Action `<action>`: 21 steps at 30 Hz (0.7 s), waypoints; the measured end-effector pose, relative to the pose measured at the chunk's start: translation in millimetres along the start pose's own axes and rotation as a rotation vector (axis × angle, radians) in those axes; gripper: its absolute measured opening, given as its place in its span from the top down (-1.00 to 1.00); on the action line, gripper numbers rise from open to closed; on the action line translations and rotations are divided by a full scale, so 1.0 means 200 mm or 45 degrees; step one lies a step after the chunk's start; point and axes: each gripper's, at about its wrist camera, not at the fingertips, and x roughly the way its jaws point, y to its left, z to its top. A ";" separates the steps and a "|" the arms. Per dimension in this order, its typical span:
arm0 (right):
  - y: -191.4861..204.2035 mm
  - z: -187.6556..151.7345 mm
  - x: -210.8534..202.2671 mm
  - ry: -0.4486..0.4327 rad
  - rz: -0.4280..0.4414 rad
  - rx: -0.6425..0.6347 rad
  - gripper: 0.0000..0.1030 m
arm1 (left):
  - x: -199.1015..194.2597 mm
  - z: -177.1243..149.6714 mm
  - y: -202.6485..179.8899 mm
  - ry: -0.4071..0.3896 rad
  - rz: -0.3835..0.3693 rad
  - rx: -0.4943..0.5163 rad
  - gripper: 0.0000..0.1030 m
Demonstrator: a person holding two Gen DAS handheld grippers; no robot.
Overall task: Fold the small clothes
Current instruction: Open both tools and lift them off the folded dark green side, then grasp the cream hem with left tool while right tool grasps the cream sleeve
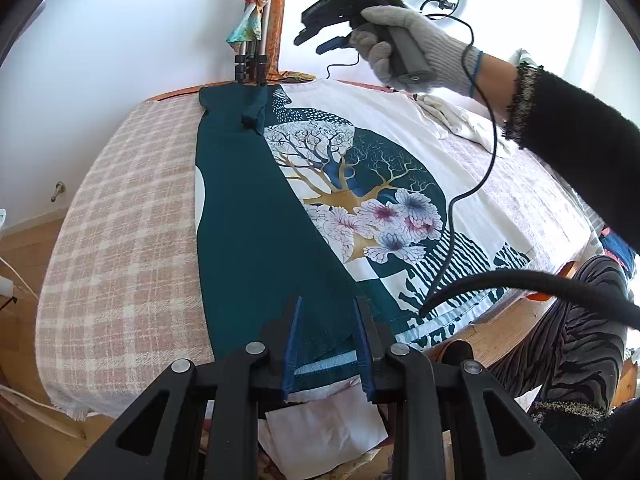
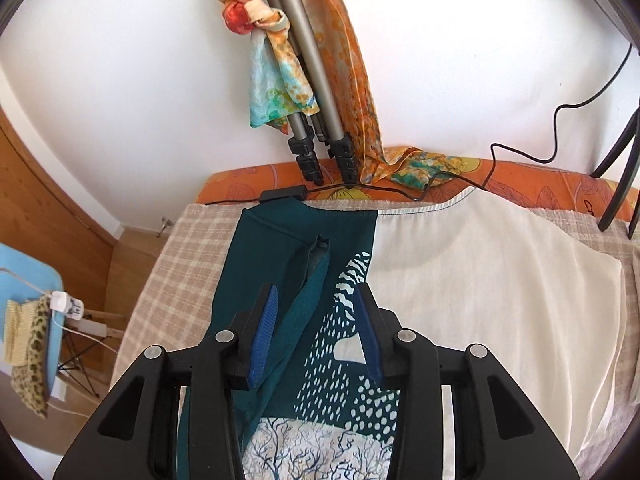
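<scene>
A white T-shirt (image 1: 400,112) with a teal tree-and-flower print lies flat on the checked blanket (image 1: 120,240). Its left side is folded inward as a long teal strip (image 1: 248,216). My left gripper (image 1: 326,340) is over the near hem, open, with the teal hem lying loose between the blue pads. A gloved hand holds my right gripper (image 1: 310,45) in the air above the far end. In the right wrist view the right gripper (image 2: 316,312) is open above the folded teal sleeve (image 2: 310,280) and the shirt (image 2: 460,280), touching neither.
A tripod (image 2: 316,92) draped with orange scarves leans on the wall behind the shirt's far end. A black cable and adapter (image 2: 282,193) run along the orange edge. White cloths (image 1: 460,120) lie at the right. A blue chair (image 2: 36,280) stands left.
</scene>
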 end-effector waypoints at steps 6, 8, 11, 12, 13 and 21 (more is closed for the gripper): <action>-0.12 -0.14 -0.42 -0.109 -0.008 -0.018 0.27 | -0.01 -0.06 -0.03 -0.010 0.060 0.028 0.52; -0.18 -0.21 -0.53 -0.127 -0.023 -0.007 0.27 | -0.01 -0.06 -0.05 -0.022 0.071 0.039 0.53; -0.29 -0.32 -0.69 -0.138 -0.033 0.027 0.27 | -0.01 -0.05 -0.11 -0.044 0.096 0.072 0.53; -0.33 -0.36 -0.74 -0.143 -0.036 0.045 0.27 | -0.01 -0.05 -0.13 -0.050 0.102 0.087 0.52; -0.36 -0.40 -0.79 -0.149 -0.034 0.060 0.27 | 0.00 -0.04 -0.15 -0.054 0.103 0.097 0.52; -0.61 -0.69 -1.03 -0.173 -0.078 0.110 0.26 | 0.04 0.02 -0.40 -0.117 0.083 0.204 0.35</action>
